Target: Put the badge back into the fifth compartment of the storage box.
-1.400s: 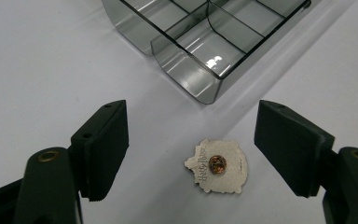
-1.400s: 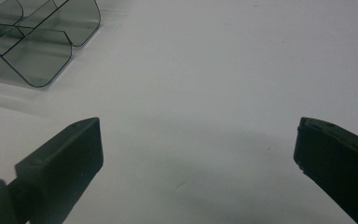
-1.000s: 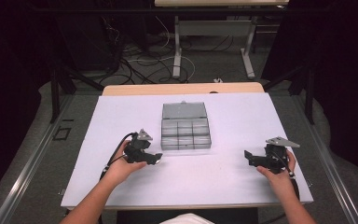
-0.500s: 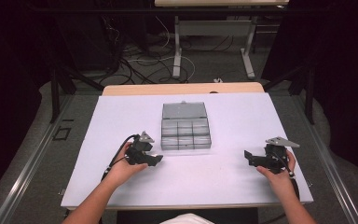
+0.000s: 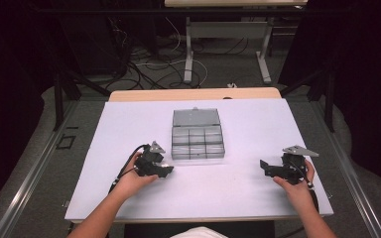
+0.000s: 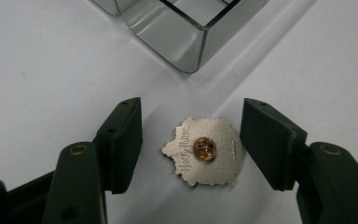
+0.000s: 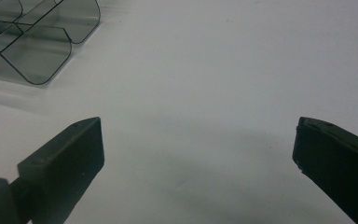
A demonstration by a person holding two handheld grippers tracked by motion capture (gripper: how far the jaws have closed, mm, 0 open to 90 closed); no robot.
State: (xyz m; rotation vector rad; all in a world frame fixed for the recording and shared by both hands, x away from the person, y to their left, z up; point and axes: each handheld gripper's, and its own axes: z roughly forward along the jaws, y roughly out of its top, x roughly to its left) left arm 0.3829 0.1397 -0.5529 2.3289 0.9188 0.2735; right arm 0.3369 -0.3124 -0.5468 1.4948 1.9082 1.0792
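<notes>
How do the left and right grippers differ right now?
The left gripper has its jaws narrowed around a silver pin badge lying back-up on the table, with gaps on both sides; they have just been closing. The right gripper has jaws spread wide over bare white table. The left sits nearer the clear compartment box. Both point toward the box.

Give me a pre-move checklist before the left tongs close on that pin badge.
1. Pin badge between the left tongs: ok, jaws have just been closing.
2. Pads touching badge: not ok, gaps on both sides.
3. Badge lies flat, clasp side up, on the white table: ok.
4. Clear compartment box lid open: ok.
5. Right tongs open, nothing between them: ok.
6. Target compartment free: cannot tell.
</notes>
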